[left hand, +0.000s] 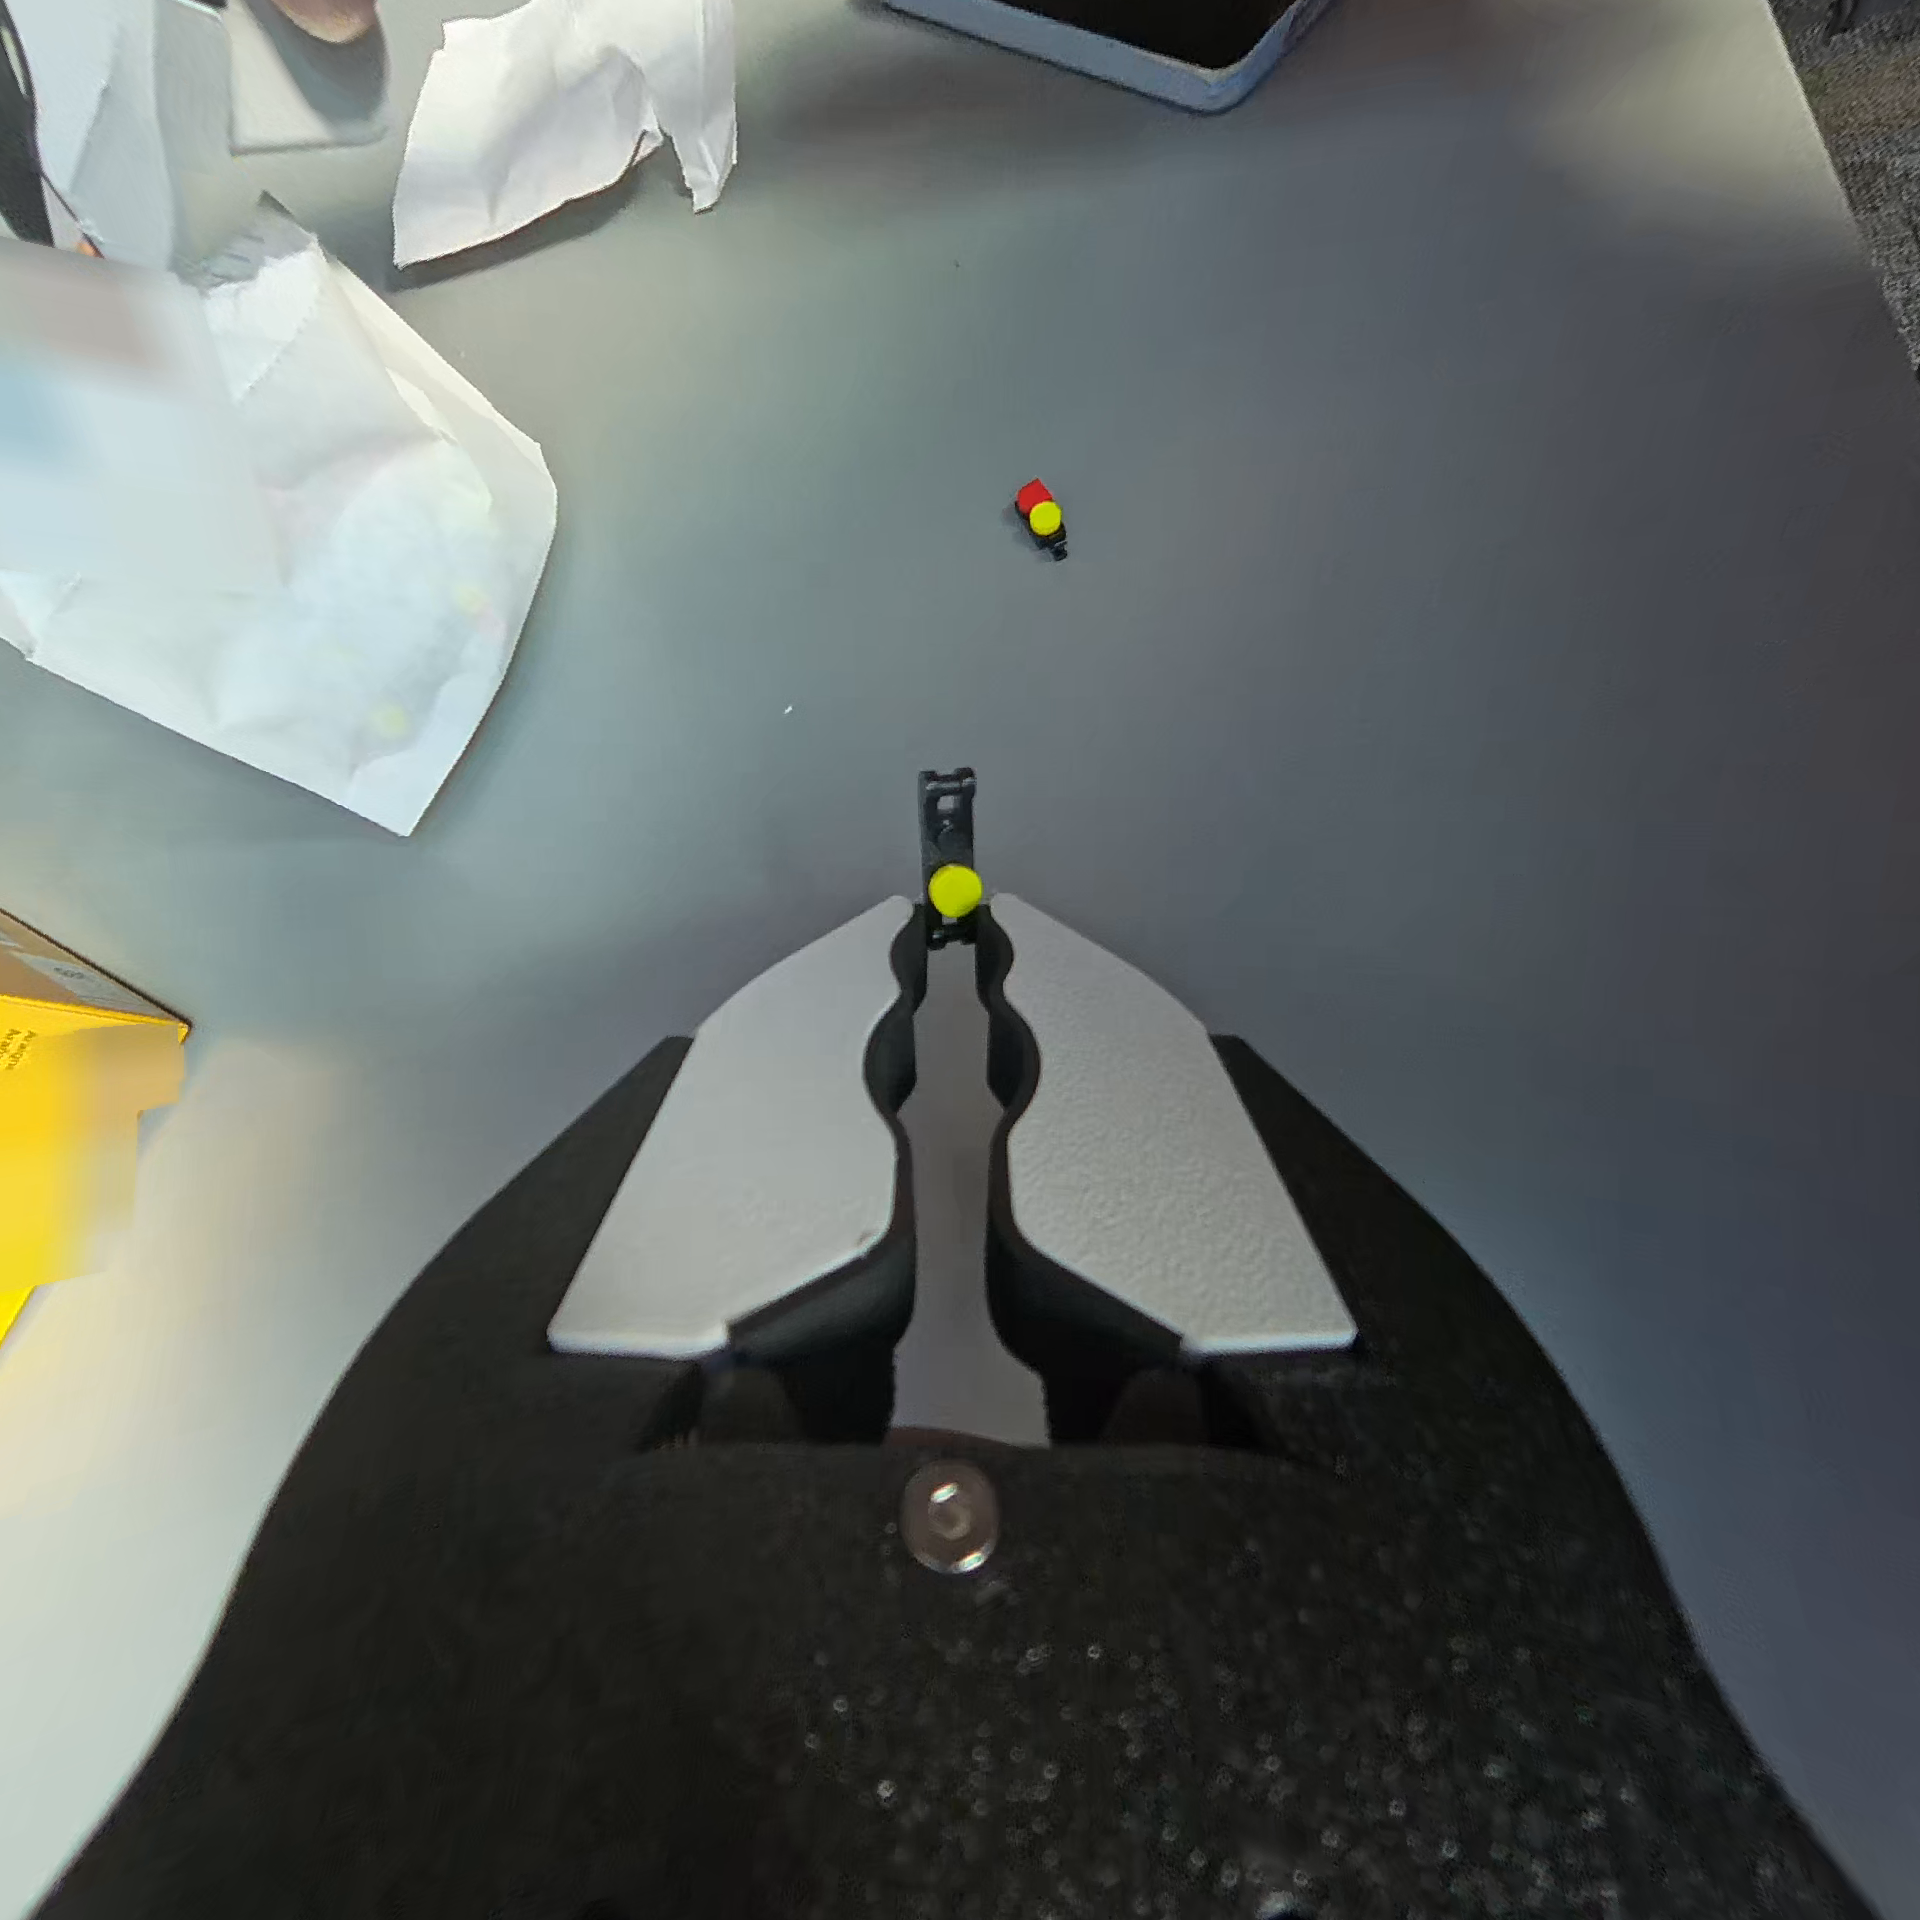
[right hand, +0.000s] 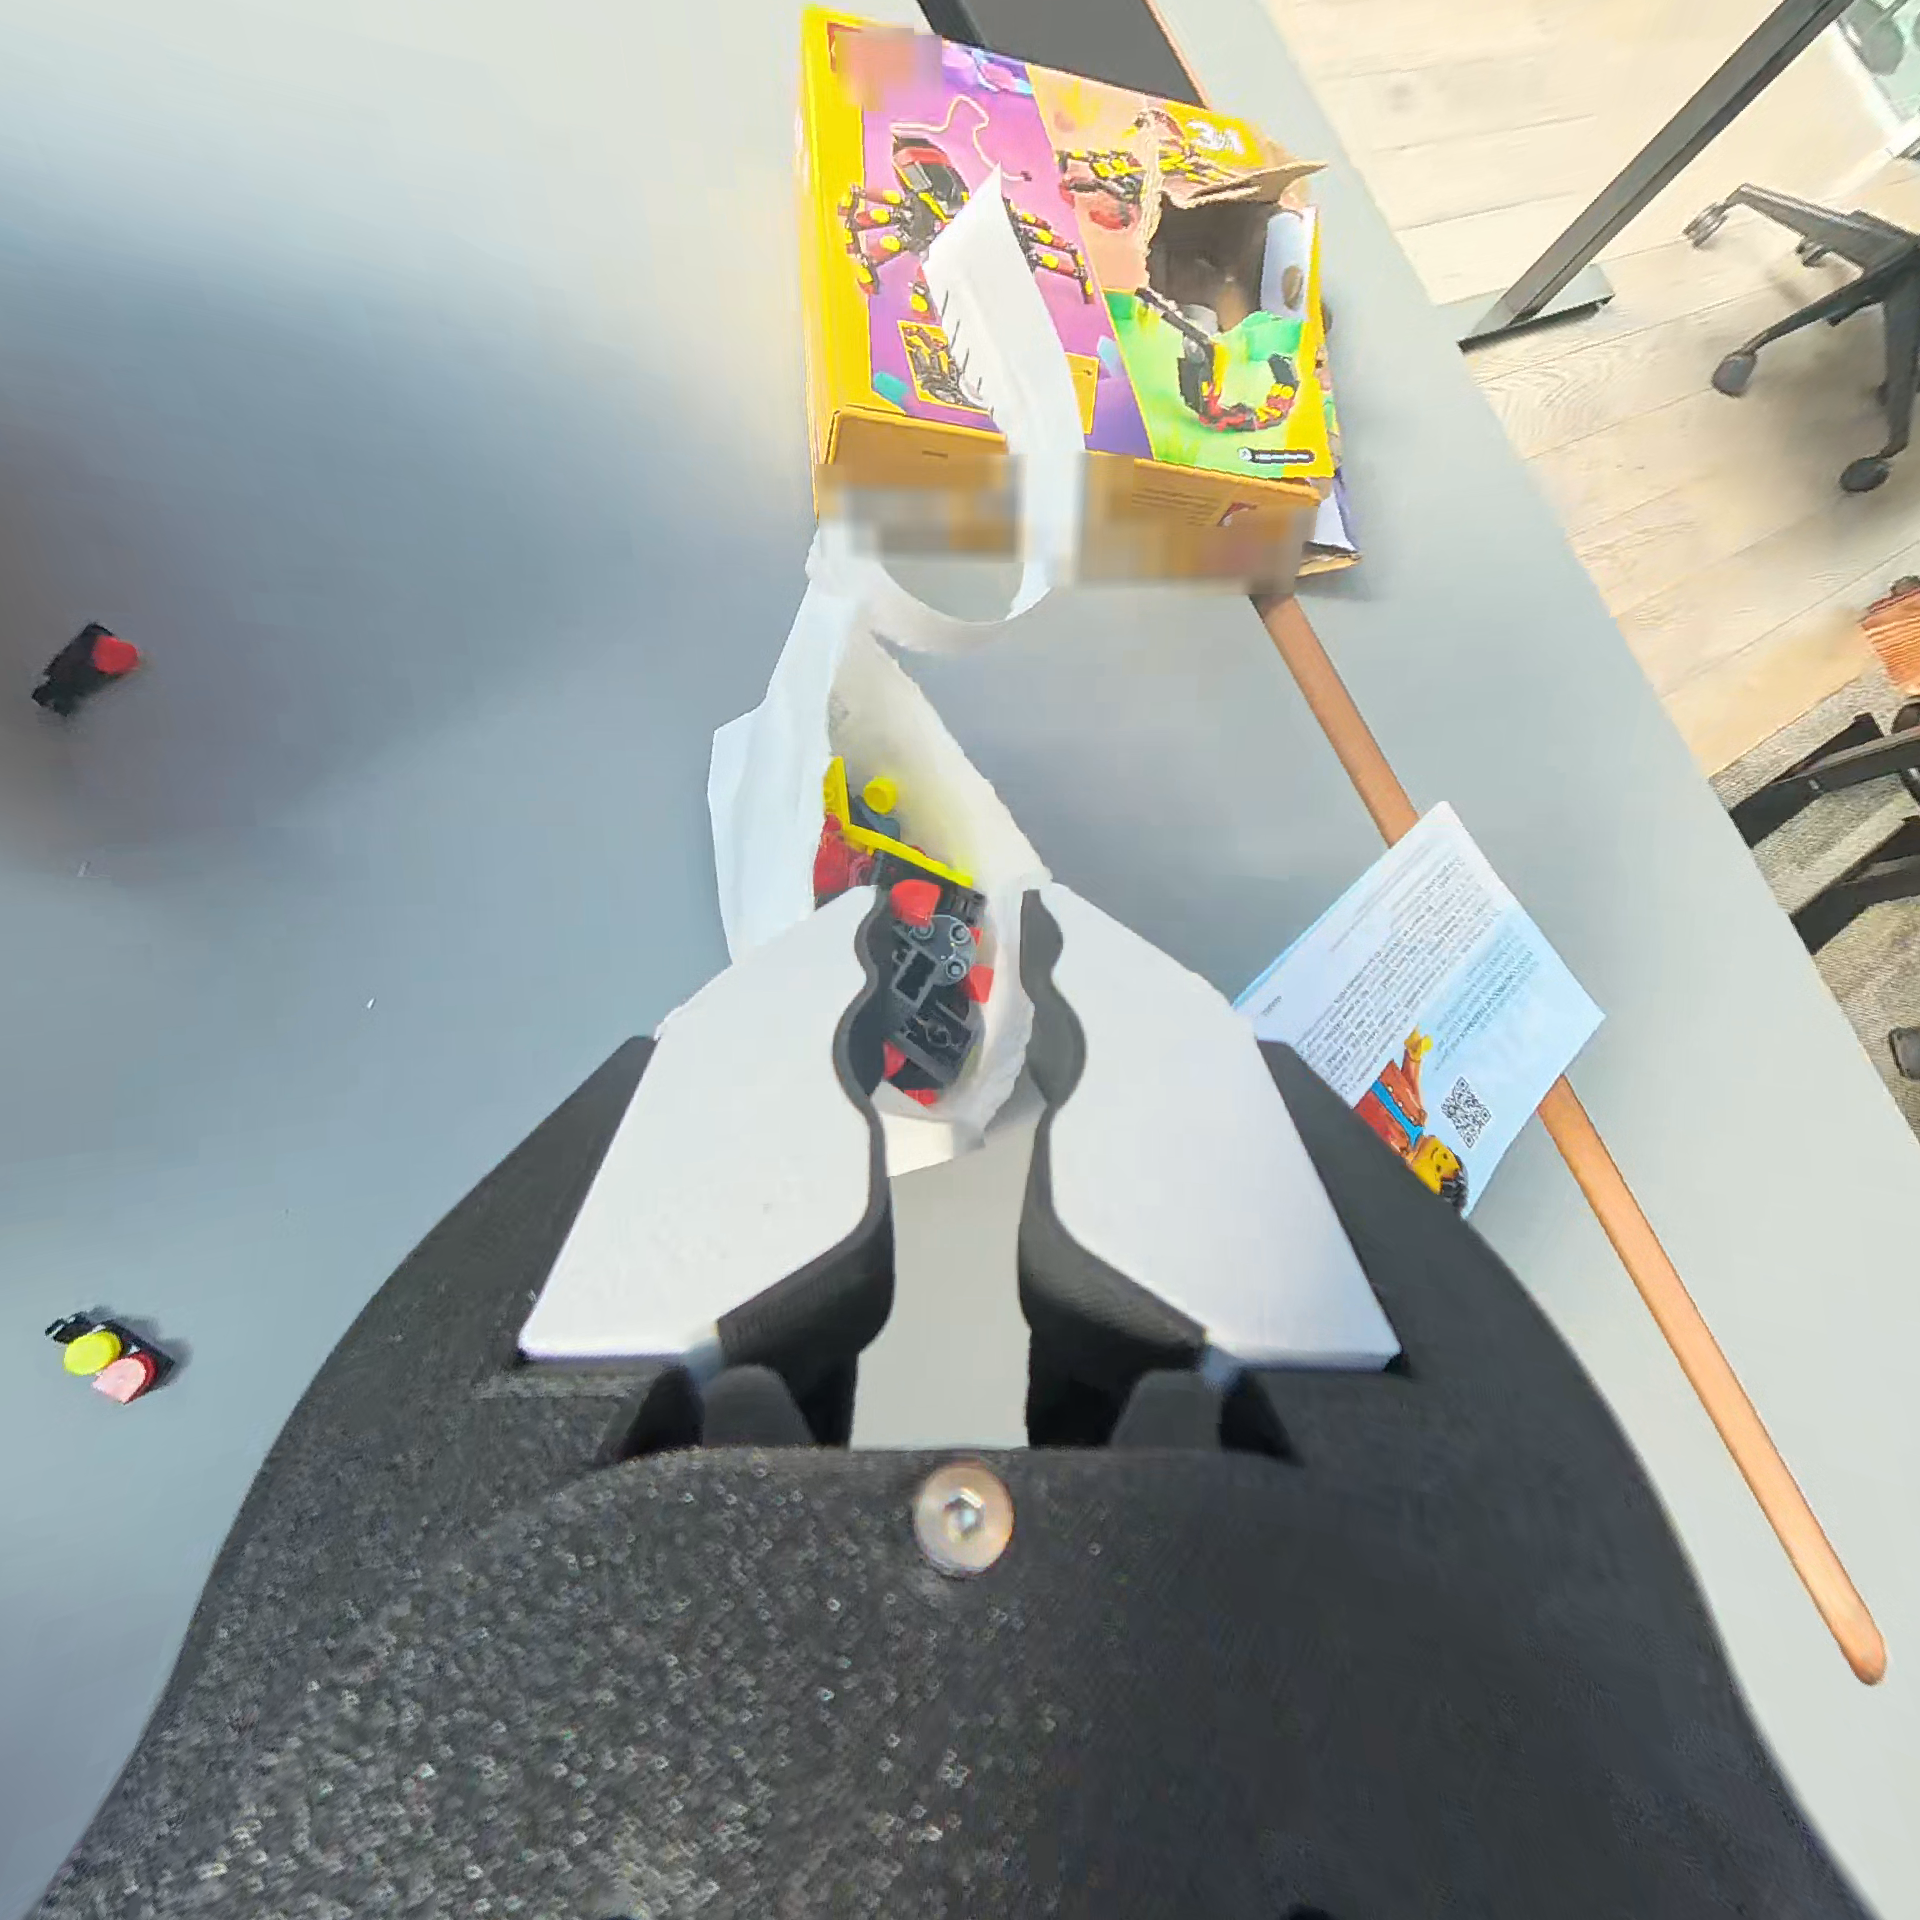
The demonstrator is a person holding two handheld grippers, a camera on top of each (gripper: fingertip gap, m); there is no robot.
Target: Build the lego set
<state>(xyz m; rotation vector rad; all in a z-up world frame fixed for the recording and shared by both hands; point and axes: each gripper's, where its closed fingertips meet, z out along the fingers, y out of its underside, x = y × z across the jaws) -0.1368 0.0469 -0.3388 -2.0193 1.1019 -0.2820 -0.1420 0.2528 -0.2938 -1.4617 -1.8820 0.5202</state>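
Note:
My left gripper (left hand: 951, 925) is shut on a thin black lego bar (left hand: 945, 821) with a yellow round stud (left hand: 954, 891). The bar sticks out forward past the fingertips, above the grey table. A small black, red and yellow assembly (left hand: 1042, 516) lies on the table farther ahead. My right gripper (right hand: 951, 914) is open and hovers over an open white paper bag (right hand: 769, 831) that holds several red, black and yellow lego pieces (right hand: 914, 966). Nothing is between its jaws. Two small assemblies lie at the left of the right wrist view: a black and red one (right hand: 88, 665) and a yellow, pink and black one (right hand: 109, 1356).
The yellow lego box (right hand: 1039, 260), torn open, stands beyond the bag. An instruction leaflet (right hand: 1434, 987) lies on a wooden stick (right hand: 1662, 1351) near the table's right edge. Crumpled white paper bags (left hand: 260, 540) (left hand: 561, 114), a yellow box corner (left hand: 73, 1122) and a tray (left hand: 1143, 52) surround the left gripper. The tips of one gripper are about 20 centimetres away from the tips of the other.

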